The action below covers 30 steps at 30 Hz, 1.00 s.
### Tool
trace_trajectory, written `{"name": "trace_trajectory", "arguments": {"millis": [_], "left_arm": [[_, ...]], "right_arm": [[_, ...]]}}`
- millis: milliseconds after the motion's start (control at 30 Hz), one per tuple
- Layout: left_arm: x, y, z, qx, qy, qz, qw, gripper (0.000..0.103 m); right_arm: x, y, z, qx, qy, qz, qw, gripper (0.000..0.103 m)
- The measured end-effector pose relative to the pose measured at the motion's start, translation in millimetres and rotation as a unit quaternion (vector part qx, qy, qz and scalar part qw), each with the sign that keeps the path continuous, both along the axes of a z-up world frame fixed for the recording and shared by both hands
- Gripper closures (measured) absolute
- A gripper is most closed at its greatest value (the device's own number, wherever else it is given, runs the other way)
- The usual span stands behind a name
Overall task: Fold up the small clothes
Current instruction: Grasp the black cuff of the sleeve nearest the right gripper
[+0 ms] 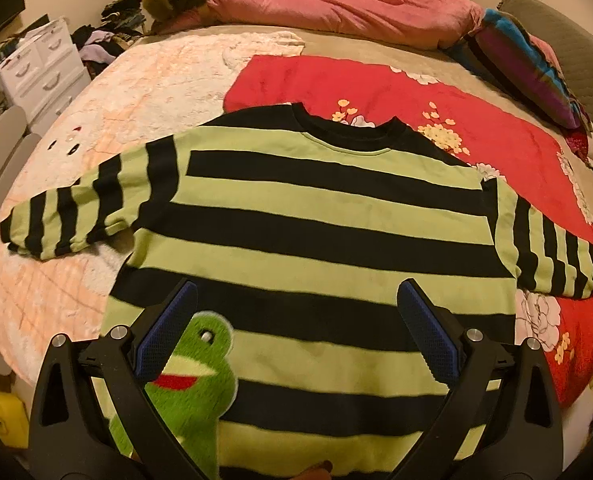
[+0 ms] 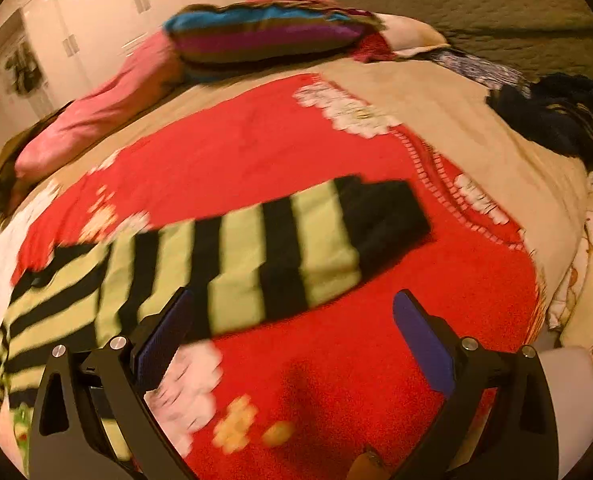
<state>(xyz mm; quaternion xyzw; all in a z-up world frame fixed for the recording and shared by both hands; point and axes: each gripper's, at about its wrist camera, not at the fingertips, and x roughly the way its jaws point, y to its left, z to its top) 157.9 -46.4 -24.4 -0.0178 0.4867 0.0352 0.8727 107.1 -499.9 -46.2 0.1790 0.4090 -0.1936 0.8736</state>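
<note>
Green-and-black striped knit sweater (image 1: 296, 216) spread flat for folding

Sleeves out; left claw (image 1: 296, 320) and right claw (image 2: 292, 328) both spread, empty, above it.

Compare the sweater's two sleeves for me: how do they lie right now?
The left sleeve lies on the pale peach blanket, angled out and down; the right sleeve lies on the red floral blanket. The right sleeve's black cuff shows clearly; the left's looks tucked. Both lie flat, ungripped.

We note warm, yellowish indoor light. Left wrist view sharp; right wrist view smeared by motion blur. Glare on wardrobe doors (image 2: 76, 12). Fisheye bending, dark corners.
</note>
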Motion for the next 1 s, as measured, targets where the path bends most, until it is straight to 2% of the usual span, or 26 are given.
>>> {"name": "trace_trajectory", "arguments": {"millis": [200, 533, 733, 767, 800, 867, 933, 1000], "left_arm": [[21, -14, -11, -0.001, 0.006, -0.01, 0.9999, 0.009], [54, -41, -36, -0.025, 0.02, -0.025, 0.9992, 0.009], [59, -43, -56, -0.03, 0.015, -0.022, 0.9992, 0.009], [59, -42, -60, -0.021, 0.013, -0.021, 0.9995, 0.009], [59, -41, -62, -0.016, 0.011, -0.02, 0.9996, 0.009], [59, -38, -68, -0.008, 0.011, -0.018, 0.9997, 0.009], [58, -35, -75, -0.005, 0.014, -0.018, 0.9997, 0.009], [56, -33, -79, -0.005, 0.012, -0.021, 0.9997, 0.009]], "right_arm": [[24, -51, -24, 0.0, 0.033, -0.028, 0.999, 0.004], [46, -124, -64, 0.063, 0.044, -0.055, 0.996, 0.004], [57, -145, -84, 0.107, 0.042, -0.036, 0.993, 0.007], [59, -144, -85, 0.108, 0.041, -0.027, 0.993, 0.01], [61, -142, -85, 0.109, 0.041, -0.017, 0.993, 0.024], [65, -137, -83, 0.103, 0.041, -0.003, 0.994, 0.034], [65, -135, -78, 0.112, 0.028, 0.011, 0.993, 0.064], [65, -127, -66, 0.111, 0.006, 0.03, 0.993, 0.074]]}}
